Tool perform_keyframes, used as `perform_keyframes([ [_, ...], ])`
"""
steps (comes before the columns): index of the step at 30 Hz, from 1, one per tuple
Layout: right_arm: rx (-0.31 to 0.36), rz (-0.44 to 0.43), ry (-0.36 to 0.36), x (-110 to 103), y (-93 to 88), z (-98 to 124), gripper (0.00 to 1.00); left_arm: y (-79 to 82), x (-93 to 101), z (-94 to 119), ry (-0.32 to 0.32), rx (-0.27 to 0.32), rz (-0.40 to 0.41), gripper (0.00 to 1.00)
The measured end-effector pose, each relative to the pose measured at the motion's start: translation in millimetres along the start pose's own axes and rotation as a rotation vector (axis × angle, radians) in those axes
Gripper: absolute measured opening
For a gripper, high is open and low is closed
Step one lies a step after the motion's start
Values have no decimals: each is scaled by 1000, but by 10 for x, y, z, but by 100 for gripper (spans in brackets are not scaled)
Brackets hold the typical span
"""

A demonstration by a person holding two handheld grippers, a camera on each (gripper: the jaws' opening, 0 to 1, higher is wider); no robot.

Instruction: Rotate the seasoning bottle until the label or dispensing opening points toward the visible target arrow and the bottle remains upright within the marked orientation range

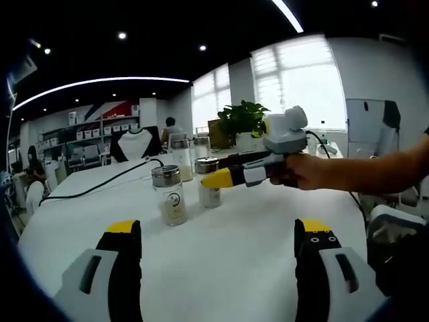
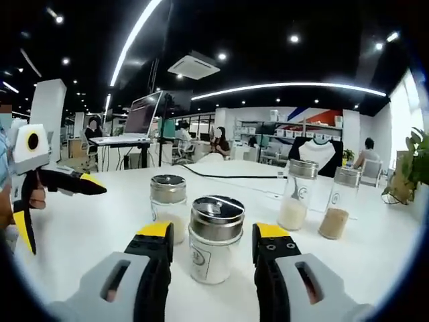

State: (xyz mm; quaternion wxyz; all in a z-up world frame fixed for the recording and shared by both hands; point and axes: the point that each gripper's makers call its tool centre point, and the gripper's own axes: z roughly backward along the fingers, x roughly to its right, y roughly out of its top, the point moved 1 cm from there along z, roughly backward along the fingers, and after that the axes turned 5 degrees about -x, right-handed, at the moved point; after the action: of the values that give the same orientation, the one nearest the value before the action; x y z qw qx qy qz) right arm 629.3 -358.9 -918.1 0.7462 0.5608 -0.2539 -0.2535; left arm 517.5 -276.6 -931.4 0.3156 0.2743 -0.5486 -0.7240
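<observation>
Right gripper [image 2: 209,249] jaws flanking seasoning bottle [image 2: 216,238], label unreadable, white table [image 2: 94,221]

Bright ceiling strips [image 2: 134,33], blown-out window [image 1: 298,80] glare, soft focus, fisheye bending at edges

Bottles: four glass ones with metal lids in right gripper view. One at centre between jaws [image 2: 215,238], one just left behind it [image 2: 168,204], two at right [image 2: 297,194] [image 2: 336,202].

Left gripper view: three bottles at centre, nearest [image 1: 169,194], second [image 1: 208,182], third farther back [image 1: 181,157].

Grippers: two. Left gripper [image 1: 218,236], right gripper [image 2: 211,241].

Tabletop: one, white [image 1: 228,261].

Cable: one, black, across tabletop at left of left gripper view [image 1: 100,186].

Potted plant: one, upper centre [image 1: 242,118].
</observation>
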Motion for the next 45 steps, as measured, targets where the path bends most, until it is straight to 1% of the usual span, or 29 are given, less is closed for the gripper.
perform_keyframes([
  [1, 21, -31, 6, 8, 63, 22, 48, 2, 5, -3, -3, 2, 4, 100],
  [2, 50, -81, 30, -2, 136, 41, 49, 5, 11, -5, -6, 4, 7, 100],
  [3, 64, -115, 37, 10, 181, 52, 49, 8, 17, -7, -8, 6, 9, 100],
  [4, 77, -128, 23, 59, 233, 72, 50, 12, 19, -12, -7, 12, 14, 100],
  [8, 132, -102, 5, 112, 438, 117, 57, -5, 32, -24, -12, 8, 19, 100],
  [9, 133, -90, -4, 130, 475, 113, 57, -8, 39, -26, -12, 6, 18, 100],
  [12, 127, -79, -41, 237, 512, 67, 57, 0, 56, -29, -15, 7, 17, 100],
  [15, 113, -75, -70, 330, 514, 41, 57, 20, 57, -23, -14, 12, 13, 100],
  [16, 113, -68, -93, 410, 526, 24, 56, 24, 51, -23, -14, 12, 13, 100],
  [18, 105, -51, -120, 500, 527, -15, 53, 31, 38, -23, -14, 16, 12, 100],
  [19, 85, -36, -124, 532, 510, -34, 51, 24, 20, -27, -10, 15, 15, 100],
  [20, 74, -17, -144, 585, 503, -57, 49, 20, 11, -27, -7, 15, 18, 100],
  [21, 68, -12, -150, 610, 494, -81, 49, 17, 12, -25, -7, 14, 18, 100],
  [23, 52, -33, -174, 704, 465, -113, 47, 16, 17, -19, -8, 12, 17, 100],
  [25, 55, -54, -177, 763, 455, -151, 45, 31, 16, -9, -7, 15, 13, 100],
  [26, 57, -55, -182, 787, 453, -163, 44, 38, 14, -4, -7, 17, 13, 100],
  [28, 58, -35, -214, 863, 452, -188, 43, 58, 8, 5, -4, 27, 13, 100],
  [34, 66, -49, -245, 1024, 454, -304, 41, 48, 24, -3, -9, 25, 15, 100],
  [37, 62, -40, -257, 1085, 430, -382, 40, 37, 27, -16, -11, 22, 15, 100],
  [41, 77, -19, -267, 1168, 462, -476, 40, 45, 12, -9, -8, 24, 18, 100],
  [45, 47, 12, -269, 1265, 450, -578, 40, 57, -41, 13, 8, 30, 21, 100],
])
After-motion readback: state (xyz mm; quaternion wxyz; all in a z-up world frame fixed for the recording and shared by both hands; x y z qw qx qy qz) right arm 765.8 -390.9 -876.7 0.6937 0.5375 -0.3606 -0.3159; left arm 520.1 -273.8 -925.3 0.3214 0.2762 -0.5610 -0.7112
